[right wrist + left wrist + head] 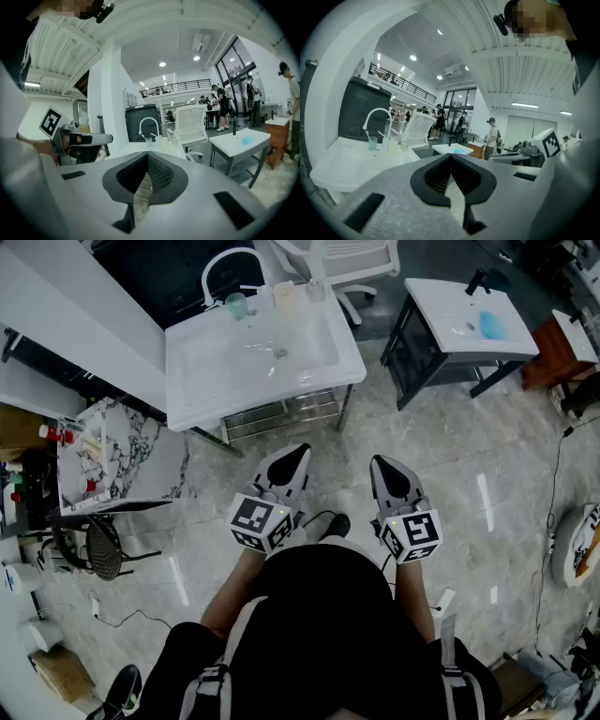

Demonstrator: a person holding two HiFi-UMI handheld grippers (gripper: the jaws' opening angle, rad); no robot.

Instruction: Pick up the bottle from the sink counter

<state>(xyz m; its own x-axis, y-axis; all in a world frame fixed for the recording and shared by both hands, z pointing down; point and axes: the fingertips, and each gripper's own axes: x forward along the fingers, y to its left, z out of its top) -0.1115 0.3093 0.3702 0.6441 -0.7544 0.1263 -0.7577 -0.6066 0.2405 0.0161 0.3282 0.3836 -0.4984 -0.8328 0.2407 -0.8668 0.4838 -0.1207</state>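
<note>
The white sink counter [202, 381] stands ahead of me across the tiled floor, with a curved white faucet [225, 263] at its back rim. Beside the faucet stand a teal cup [236, 304], a pale bottle [284, 294] and a small clear container [314, 289]. They also show far off in the left gripper view, the pale bottle [392, 145] among them. My left gripper [302, 453] [451, 155] and right gripper [379, 465] [147, 154] are held side by side over the floor, well short of the counter. Both are shut with nothing between their jaws.
A second white sink table [469, 320] stands at the right and a white office chair [342, 259] behind the counter. A marble-topped table [103, 451] with small red-capped bottles and a black chair [94, 545] stand at the left. Cables lie on the floor. People stand far off.
</note>
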